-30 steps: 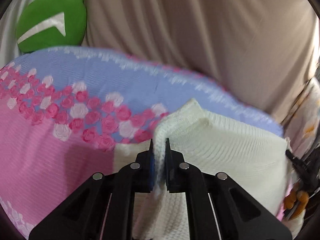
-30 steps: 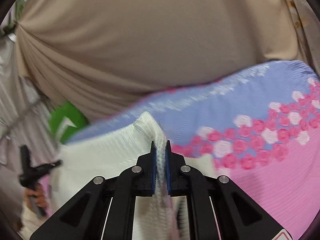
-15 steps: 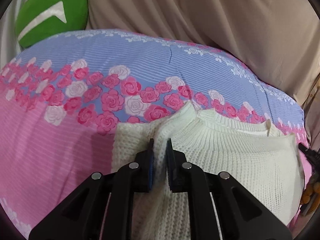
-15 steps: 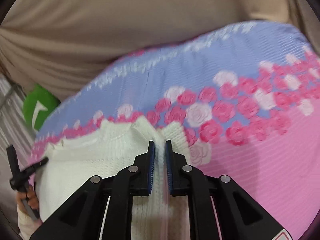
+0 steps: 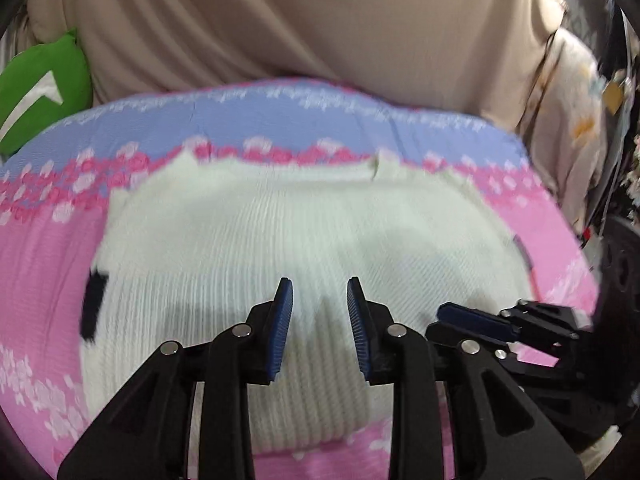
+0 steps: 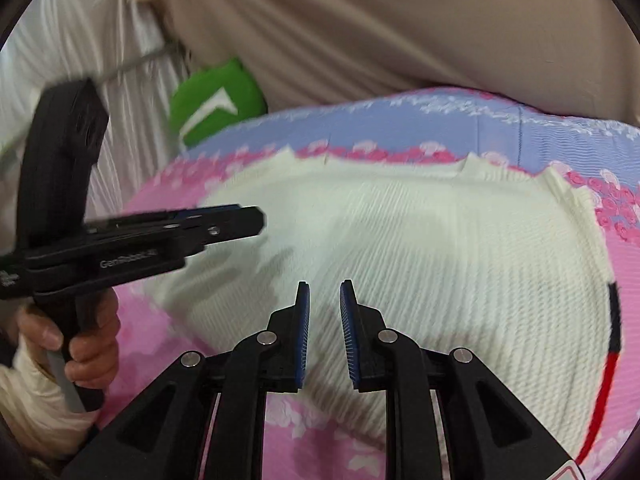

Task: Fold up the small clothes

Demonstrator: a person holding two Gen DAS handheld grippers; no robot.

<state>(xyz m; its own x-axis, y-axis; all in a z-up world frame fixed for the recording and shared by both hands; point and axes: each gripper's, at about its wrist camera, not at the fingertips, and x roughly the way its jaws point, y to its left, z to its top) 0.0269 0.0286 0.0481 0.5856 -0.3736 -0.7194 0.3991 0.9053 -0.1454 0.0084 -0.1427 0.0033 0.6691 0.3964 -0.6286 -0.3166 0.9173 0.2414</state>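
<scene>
A cream ribbed knit sweater (image 5: 304, 232) lies folded flat on the pink and blue rose-print bed cover (image 5: 40, 264). It also shows in the right wrist view (image 6: 440, 248), with a black and red trim at its right edge. My left gripper (image 5: 320, 292) is open and empty just above the sweater's near part. My right gripper (image 6: 324, 292) is open and empty above the sweater's near edge. The right gripper also shows in the left wrist view (image 5: 472, 316) at the lower right. The left gripper also shows in the right wrist view (image 6: 224, 220), held by a hand.
A green cushion (image 5: 40, 88) sits at the bed's far left corner; it also shows in the right wrist view (image 6: 216, 100). A beige curtain (image 5: 320, 20) hangs behind the bed. Patterned fabric (image 5: 572, 128) hangs at the right.
Both grippers laid the sweater's edge down on the bed, opened and let go. They have pulled back toward the near edge and closer together.
</scene>
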